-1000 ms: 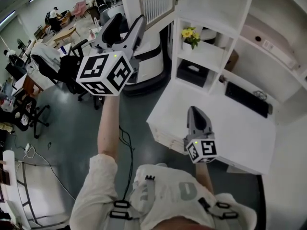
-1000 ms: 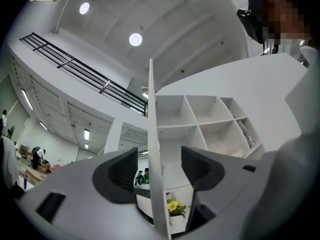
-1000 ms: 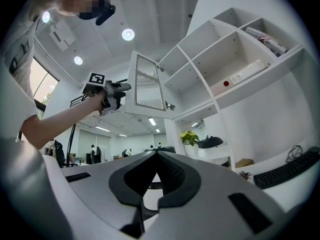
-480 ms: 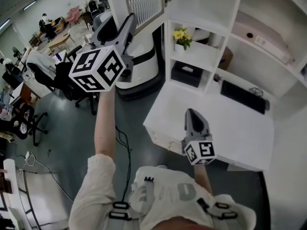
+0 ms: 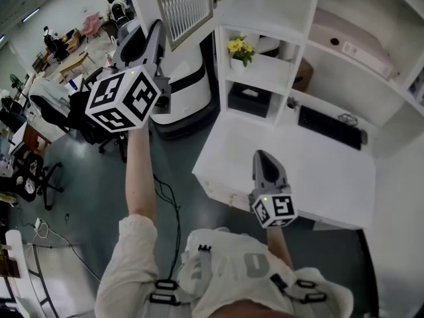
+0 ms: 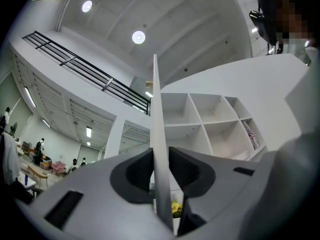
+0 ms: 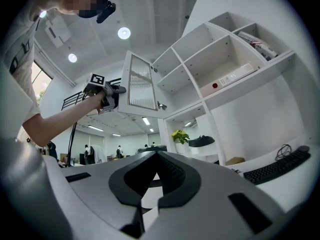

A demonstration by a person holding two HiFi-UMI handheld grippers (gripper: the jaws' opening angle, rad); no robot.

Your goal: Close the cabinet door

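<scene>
The white cabinet door (image 5: pixel 182 5) with a ribbed glass panel stands swung open at the top of the head view, left of the white shelf unit (image 5: pixel 278 8). My left gripper (image 5: pixel 156 30) is raised to the door's free edge. In the left gripper view that edge (image 6: pixel 157 124) runs straight between the pads; my left gripper's (image 6: pixel 161 158) jaws are closing, and both pads touch it. The right gripper view shows the door (image 7: pixel 140 86) with my left gripper (image 7: pixel 115 94) at its side. My right gripper (image 5: pixel 265 156) (image 7: pixel 157 156) hangs shut and empty over the white desk (image 5: pixel 331 177).
Under the door stands a white and black machine (image 5: pixel 189 88). The shelves hold yellow flowers (image 5: pixel 237 46) and a black box (image 5: pixel 248 100); a keyboard (image 5: pixel 329 127) lies at the desk's back. Office chairs (image 5: pixel 69 105) and people fill the room at the left.
The left gripper's jaws have narrowed onto the door's edge. The whole scene has slid a little left in the head view. The right gripper has stayed where it was.
</scene>
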